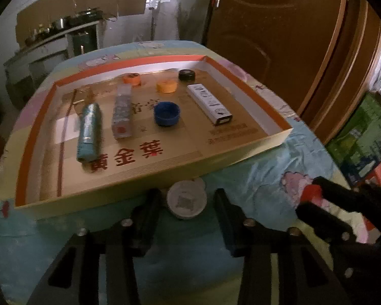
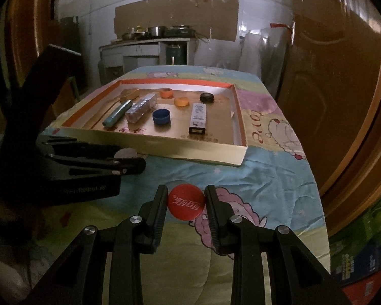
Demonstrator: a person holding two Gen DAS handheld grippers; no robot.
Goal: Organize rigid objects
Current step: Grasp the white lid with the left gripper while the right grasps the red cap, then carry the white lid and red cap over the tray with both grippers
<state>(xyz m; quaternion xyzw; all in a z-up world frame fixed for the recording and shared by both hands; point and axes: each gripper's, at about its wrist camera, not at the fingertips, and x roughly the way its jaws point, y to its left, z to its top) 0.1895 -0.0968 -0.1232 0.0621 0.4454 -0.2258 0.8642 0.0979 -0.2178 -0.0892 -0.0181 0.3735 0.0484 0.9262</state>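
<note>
Right gripper (image 2: pixel 186 203) fingers clamp a red Coca-Cola cap (image 2: pixel 186 205); only the left view shows the left gripper (image 1: pixel 186 203) spread around a white cap (image 1: pixel 186 200).

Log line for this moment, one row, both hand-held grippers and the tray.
left hand-held gripper: open around white cap | right hand-held gripper: shut on red cap | tray: blue cap inside

A table draped in a pastel cartoon-print cloth (image 2: pixel 271 167) carries everything. Directly on the cloth sits a shallow orange-rimmed cardboard tray (image 1: pixel 149 175) holding small items. Just in front of the tray's near wall lies a white bottle cap (image 1: pixel 186 200), and further toward the near edge a red bottle cap (image 2: pixel 186 205).
</note>
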